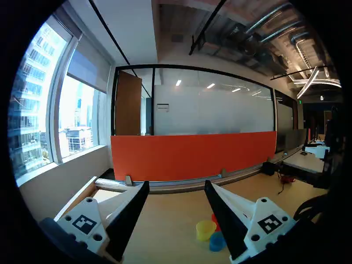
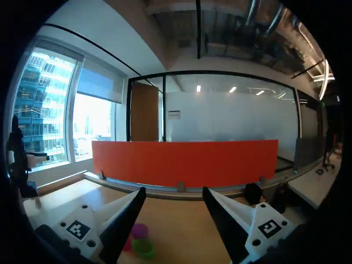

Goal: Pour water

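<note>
Worktop (image 1: 171, 229) holds a yellow cup (image 1: 205, 229) and blue cup (image 1: 217, 242) low ahead of the left claw (image 1: 176, 185), spread and empty, near its right finger. Right claw (image 2: 174, 190), spread too, has a purple cup (image 2: 141, 229) and green cup (image 2: 144, 247) near its left finger.

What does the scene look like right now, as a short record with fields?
left gripper: open, holding nothing
right gripper: open, holding nothing
surface: wooden desk
in the left gripper view: yellow cup, blue cup, red cup, close together
in the right gripper view: purple cup, green cup
backdrop: orange divider, window
</note>
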The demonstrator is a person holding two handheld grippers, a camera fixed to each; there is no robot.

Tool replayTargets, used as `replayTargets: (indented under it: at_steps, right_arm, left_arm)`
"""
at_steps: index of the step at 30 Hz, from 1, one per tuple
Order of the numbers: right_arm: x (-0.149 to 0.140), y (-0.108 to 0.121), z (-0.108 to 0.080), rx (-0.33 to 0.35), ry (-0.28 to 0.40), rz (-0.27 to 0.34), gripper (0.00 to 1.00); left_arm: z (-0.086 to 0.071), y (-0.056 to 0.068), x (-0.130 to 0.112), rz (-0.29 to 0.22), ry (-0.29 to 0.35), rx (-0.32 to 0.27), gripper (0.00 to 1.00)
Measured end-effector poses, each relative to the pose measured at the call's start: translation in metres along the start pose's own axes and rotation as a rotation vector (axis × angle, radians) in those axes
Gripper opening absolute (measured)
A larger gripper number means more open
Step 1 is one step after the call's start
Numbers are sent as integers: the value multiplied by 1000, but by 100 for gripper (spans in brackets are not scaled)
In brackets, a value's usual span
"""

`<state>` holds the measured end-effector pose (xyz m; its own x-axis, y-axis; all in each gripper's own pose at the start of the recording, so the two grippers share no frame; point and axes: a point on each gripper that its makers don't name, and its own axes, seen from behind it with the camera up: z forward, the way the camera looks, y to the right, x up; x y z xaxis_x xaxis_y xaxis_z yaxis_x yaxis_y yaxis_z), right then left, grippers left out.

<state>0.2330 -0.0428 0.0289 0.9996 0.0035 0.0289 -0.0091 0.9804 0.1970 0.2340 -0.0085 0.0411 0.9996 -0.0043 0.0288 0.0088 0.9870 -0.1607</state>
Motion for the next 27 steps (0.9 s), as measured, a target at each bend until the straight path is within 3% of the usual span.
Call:
replayTargets:
  at_steps: [9, 21, 27]
  right_arm:
    - [8, -9, -1, 55, 16, -11, 99]
    - [10, -50, -12, 269, 24, -41, 99]
    - [13, -73, -18, 367, 31, -54, 99]
  left_arm:
    - [2, 16, 6, -8, -10, -82, 93]
    - [5, 38, -6, -50, -31, -202, 93]
    - [1, 53, -2, -43, -23, -266, 92]
